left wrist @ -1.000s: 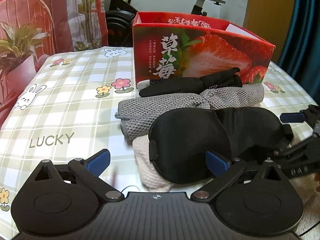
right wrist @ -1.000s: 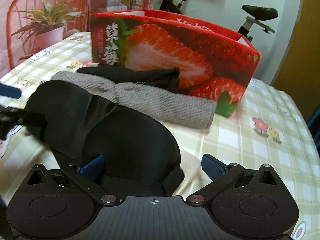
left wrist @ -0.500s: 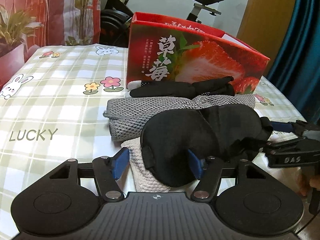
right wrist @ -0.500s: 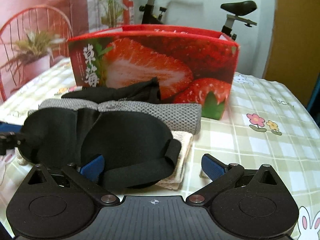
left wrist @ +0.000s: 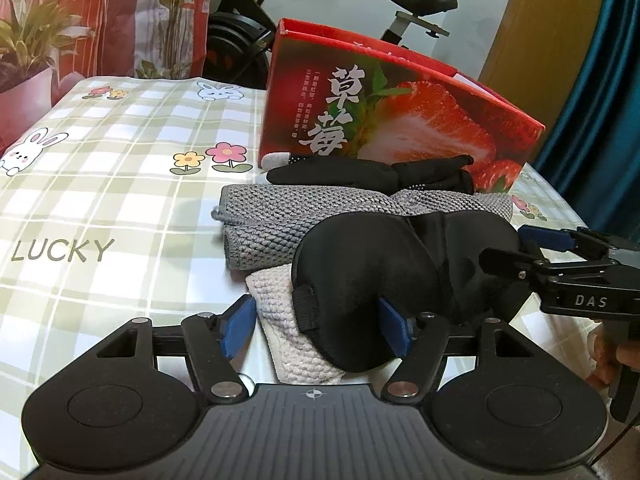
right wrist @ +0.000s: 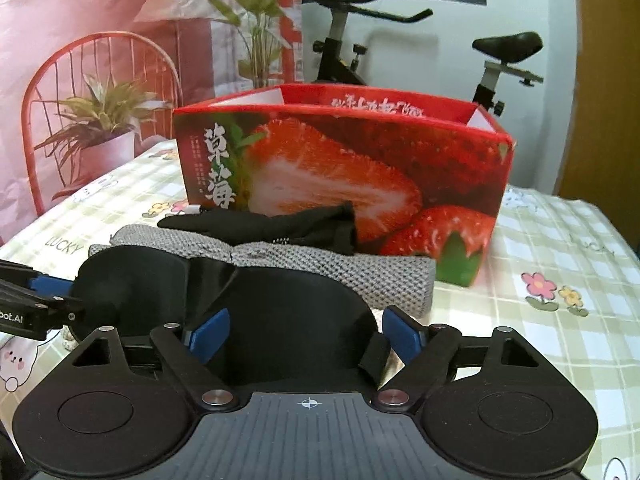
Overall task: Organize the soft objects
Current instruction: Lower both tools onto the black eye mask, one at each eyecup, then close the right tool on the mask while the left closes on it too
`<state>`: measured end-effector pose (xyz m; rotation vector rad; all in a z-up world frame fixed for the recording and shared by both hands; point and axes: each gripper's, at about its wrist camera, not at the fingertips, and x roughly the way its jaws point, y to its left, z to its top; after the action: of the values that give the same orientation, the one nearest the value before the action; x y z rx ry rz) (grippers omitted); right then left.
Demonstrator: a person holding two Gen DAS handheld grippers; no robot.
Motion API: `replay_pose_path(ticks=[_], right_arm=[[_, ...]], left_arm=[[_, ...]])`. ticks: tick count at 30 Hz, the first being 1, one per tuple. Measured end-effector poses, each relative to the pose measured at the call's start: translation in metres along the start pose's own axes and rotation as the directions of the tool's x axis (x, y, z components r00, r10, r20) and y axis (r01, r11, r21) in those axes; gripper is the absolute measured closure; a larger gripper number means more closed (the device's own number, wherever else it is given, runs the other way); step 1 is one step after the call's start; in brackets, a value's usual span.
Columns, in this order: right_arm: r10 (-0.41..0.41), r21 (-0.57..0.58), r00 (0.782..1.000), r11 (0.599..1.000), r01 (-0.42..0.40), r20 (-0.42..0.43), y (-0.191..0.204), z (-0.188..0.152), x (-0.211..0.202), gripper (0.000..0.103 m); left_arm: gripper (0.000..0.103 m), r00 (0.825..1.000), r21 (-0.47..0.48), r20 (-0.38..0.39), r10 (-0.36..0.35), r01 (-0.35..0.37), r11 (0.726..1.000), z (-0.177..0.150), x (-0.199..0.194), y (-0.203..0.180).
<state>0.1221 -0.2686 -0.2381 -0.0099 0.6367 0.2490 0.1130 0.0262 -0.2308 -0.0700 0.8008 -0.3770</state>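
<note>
Now eye mask (left wrist: 372, 276) lies between both closing right tongs (right wrist: 306, 334).

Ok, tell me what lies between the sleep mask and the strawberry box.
In both wrist views, a folded grey towel and black gloves lie between the sleep mask and the strawberry box.

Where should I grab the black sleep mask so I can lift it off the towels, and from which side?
Probably by its two padded eye cups, one gripper from each end: the sleep mask lies lengthwise on the beige cloth. Left gripper, jaws opening, straddles one cup; right gripper, jaws closing, straddles the other. Avoid the thin middle bridge; it would sag.
</note>
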Motion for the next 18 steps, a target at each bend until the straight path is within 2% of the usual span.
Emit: replay_pose_path(ticks=[5,7,10,15,18], right_arm=[[0.029,0.066,0.999,0.997,-0.026,-0.046,-0.006,-0.007,0.006,0.022],[0.035,0.075,0.998,0.997,-0.031,-0.046,-0.007,-0.007,0.005,0.026],[0.037,0.068,0.999,0.997,-0.035,-0.031,-0.002,-0.005,-0.003,0.035],[0.055,0.073,0.998,0.996,-0.057,0.036,0.002,0.003,-0.024,0.057],[0.064,0.087,0.995,0.994,-0.070,0.074,-0.001,0.010,-0.036,0.070]], left_arm=[[0.032,1.000,0.003,0.004,0.001,-0.001,1.000,-0.001,0.000,0.000],[0.032,1.000,0.005,0.005,0.002,-0.002,1.000,-0.001,-0.001,-0.001],[0.033,1.000,0.000,0.005,-0.001,0.001,1.000,-0.001,-0.001,0.000],[0.037,1.000,-0.008,0.015,-0.018,0.018,1.000,0.000,-0.007,0.000],[0.053,0.999,-0.013,0.024,-0.048,0.048,0.999,0.002,-0.012,0.000]])
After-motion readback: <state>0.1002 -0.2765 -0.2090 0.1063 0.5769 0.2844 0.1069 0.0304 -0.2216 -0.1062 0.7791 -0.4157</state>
